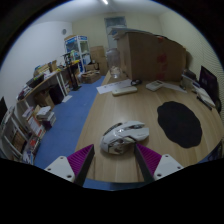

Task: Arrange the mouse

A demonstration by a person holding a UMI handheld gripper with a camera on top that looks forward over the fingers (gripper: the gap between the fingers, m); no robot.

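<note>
Mouse (124,136), grey and white, resting on the wooden worktop (120,112) just ahead of the claw (114,160), roughly centred on the gap between the two fingers and not touched by either. Claw spread apart, gripping nothing, purple pads (80,158) facing inward on either side. Round black mat (180,122) lying flat on the worktop beyond the right finger, just beside the mouse but apart from it. Large cardboard box (152,55) standing far ahead at the worktop's far end, with white papers (125,89) near it. Blue floor (60,115) off beyond the left finger, cluttered shelves (40,90) further that way.
</note>
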